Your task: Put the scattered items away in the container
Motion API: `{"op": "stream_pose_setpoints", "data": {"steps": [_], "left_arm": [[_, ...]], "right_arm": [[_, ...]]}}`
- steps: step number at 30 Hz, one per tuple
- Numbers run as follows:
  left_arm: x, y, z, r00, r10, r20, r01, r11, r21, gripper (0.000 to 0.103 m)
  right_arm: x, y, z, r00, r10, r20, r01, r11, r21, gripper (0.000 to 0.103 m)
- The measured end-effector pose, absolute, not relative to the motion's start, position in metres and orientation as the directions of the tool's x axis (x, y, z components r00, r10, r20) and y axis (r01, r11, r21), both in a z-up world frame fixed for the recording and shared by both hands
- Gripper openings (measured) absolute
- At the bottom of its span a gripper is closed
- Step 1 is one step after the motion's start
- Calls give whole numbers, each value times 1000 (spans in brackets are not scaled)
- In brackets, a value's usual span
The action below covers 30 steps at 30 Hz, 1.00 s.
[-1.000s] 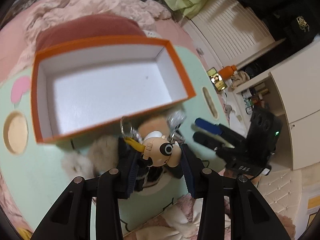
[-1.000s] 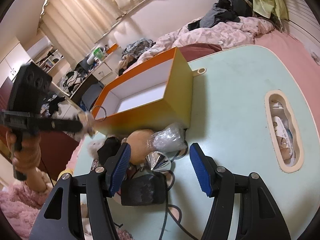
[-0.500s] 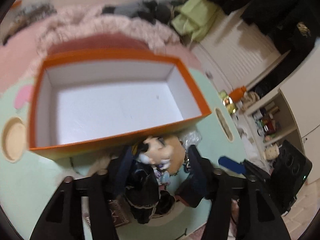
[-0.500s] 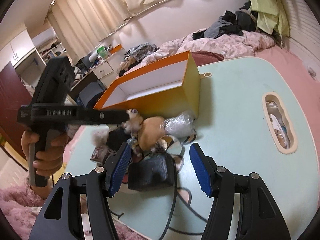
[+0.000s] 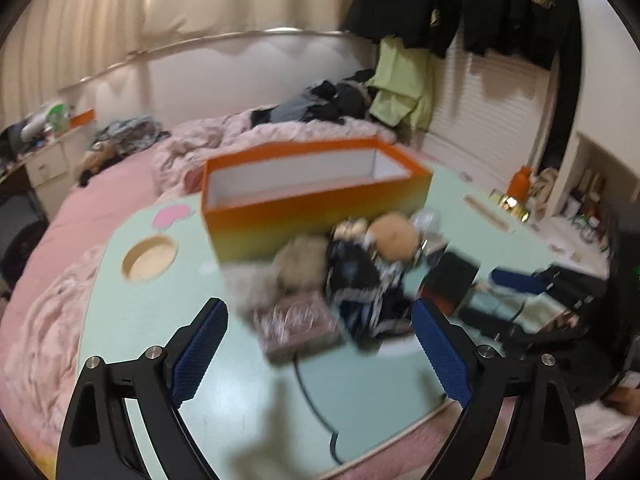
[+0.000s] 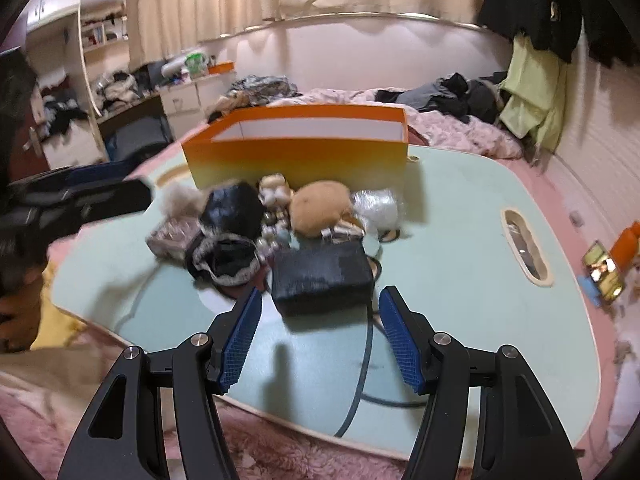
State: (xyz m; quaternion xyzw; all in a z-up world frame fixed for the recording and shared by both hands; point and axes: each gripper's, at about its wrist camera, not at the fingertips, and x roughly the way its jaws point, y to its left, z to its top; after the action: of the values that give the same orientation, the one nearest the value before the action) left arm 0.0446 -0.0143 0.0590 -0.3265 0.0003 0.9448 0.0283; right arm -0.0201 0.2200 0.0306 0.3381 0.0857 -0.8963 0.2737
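Change: the left gripper has been drawn back and raised from the pile; the small figure clamped between its pads a second ago is no longer being held, and the orange box is now being seen from the side instead of from above.
Left gripper: its blue pads are being held wide apart with nothing between them.
Right gripper: its pads are likewise being held apart and empty, just short of the black pouch.
Box: it is being shown standing on the mint-green table, directly behind the pile; its white interior is being seen only partly in either view.
Pile: a tan round plush, a black lace-trimmed bundle and a clear-wrapped item are lying together beside the box's front wall.
Left view only: a round cut-out and a pink heart mark on the table are being shown; the picture is blurred.
Right view only: an oval slot and a dark cable trailing toward the table edge are being shown sharply.
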Motion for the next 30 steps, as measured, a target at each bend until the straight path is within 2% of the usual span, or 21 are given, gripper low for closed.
{"op": "stream_pose_setpoints", "data": {"steps": [4,6,7,10,13,17,18,20,21,30], "left_arm": [[54,-4,39,-778,-29,-627,-19,-997,70,93],[55,-4,34,-769,-52,-637,-1,-997,82,93],[54,-5,33,-763,-53,-645,3,-997,78,93],[51,-10,27,-744,-58,-665,19,-998,65,93],[44,-18,17,-704,-41,-709,37,-999,20,93],[38,-27,11,-683,-31,-730,65,-998,-18,97],[37,-26,10,-681,-32,-731,64,-998,-15,101],[34,-26,8,-674,-24,-738,56,-998,-19,103],[33,-27,9,-672,-25,-740,58,-998,-19,103],[29,-28,8,-668,-17,-744,51,-998,-22,103]], "right_arm": [[-13,218,24,-671,-340,-659,483,-875,-39,62],[-11,217,24,-681,-317,-660,475,-877,-69,67],[-12,216,24,-680,-313,-663,474,-877,-72,72],[-15,214,20,-679,-287,-676,461,-883,-88,73],[-14,214,20,-685,-273,-675,452,-886,-100,79],[-19,220,18,-665,-284,-691,446,-893,-62,85],[-21,223,17,-655,-296,-695,445,-895,-38,86],[-25,227,15,-649,-292,-702,434,-901,-27,101],[-26,228,14,-647,-289,-705,429,-903,-24,103],[-26,229,14,-652,-305,-695,448,-894,-28,103]]}}
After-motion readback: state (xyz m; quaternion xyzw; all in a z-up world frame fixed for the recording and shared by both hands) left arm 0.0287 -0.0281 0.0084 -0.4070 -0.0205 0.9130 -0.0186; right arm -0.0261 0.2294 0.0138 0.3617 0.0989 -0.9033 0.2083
